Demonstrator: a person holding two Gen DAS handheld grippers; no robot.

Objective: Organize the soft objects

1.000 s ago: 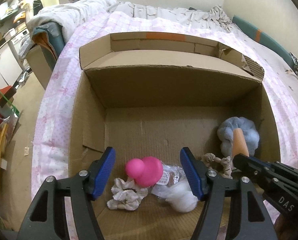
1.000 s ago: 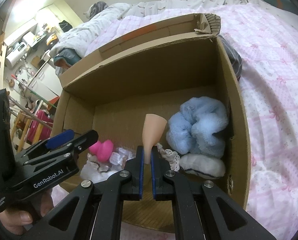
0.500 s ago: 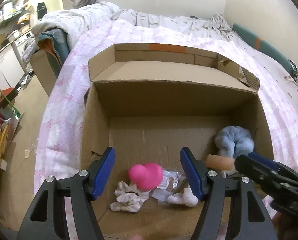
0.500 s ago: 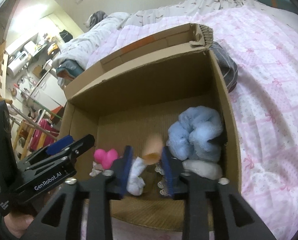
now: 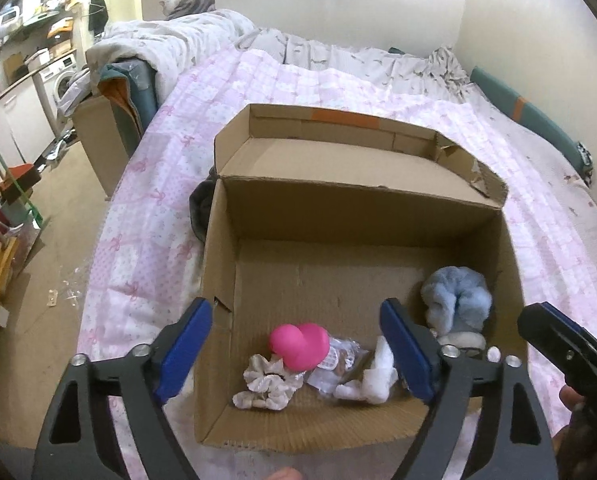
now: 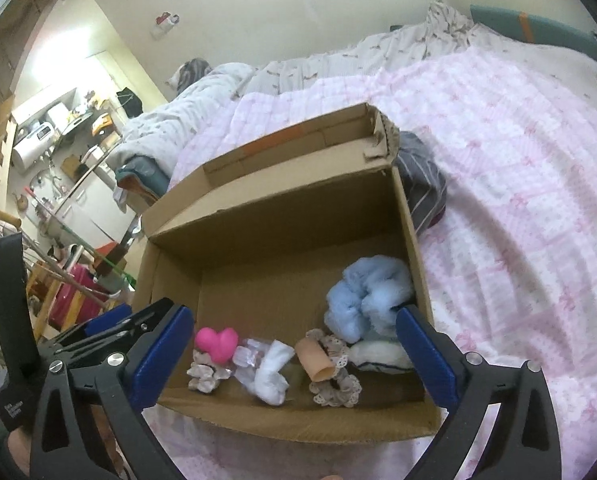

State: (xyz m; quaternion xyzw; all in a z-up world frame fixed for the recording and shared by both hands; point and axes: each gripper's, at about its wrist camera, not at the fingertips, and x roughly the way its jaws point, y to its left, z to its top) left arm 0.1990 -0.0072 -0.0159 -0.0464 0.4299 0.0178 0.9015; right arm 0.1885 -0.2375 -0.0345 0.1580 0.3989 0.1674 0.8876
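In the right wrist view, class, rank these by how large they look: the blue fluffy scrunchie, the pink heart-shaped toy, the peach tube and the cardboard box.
1. cardboard box
2. blue fluffy scrunchie
3. pink heart-shaped toy and peach tube: they look about alike, so no ranking between them.

My right gripper (image 6: 294, 354) has just been opening and its jaws stand wide with nothing between them, above the near edge of the cardboard box (image 6: 282, 216) on the pink quilt (image 6: 518, 200). Inside the box, a peach tube (image 6: 314, 362) lies on a lace scrunchie (image 6: 336, 386) near the front wall. A blue fluffy scrunchie (image 6: 364, 300) sits against the right wall, a pink heart (image 6: 216, 342) toward the front left corner, a white sock (image 6: 272, 374) between.
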